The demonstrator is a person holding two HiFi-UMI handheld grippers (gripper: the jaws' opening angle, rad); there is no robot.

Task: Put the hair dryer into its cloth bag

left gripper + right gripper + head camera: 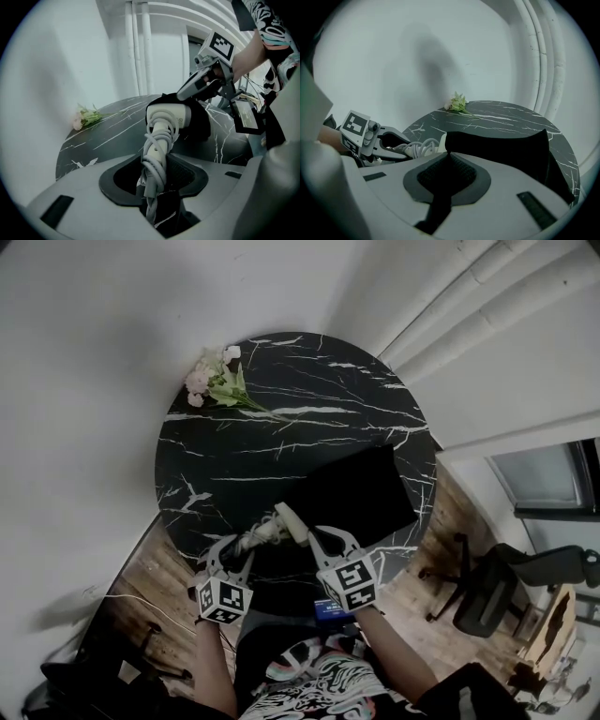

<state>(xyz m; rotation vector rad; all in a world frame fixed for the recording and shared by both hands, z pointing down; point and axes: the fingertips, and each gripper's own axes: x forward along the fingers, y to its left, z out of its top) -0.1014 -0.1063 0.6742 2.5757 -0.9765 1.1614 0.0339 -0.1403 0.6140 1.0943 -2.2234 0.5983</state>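
Over the marble table (281,418), the hair dryer (166,117) nosed at the mouth of the cloth bag (361,493), its cord-wrapped handle clamped by the left gripper (154,178). The right gripper (447,161) pinched the bag's edge. Loose cord loops could snag on that opening.

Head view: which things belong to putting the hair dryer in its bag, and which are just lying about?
Job in hand: hair dryer, its cord-wrapped handle in the left gripper; black cloth bag, its edge pinched by the right gripper.
Lying about: flowers at the far edge of the table; office chair on the floor.
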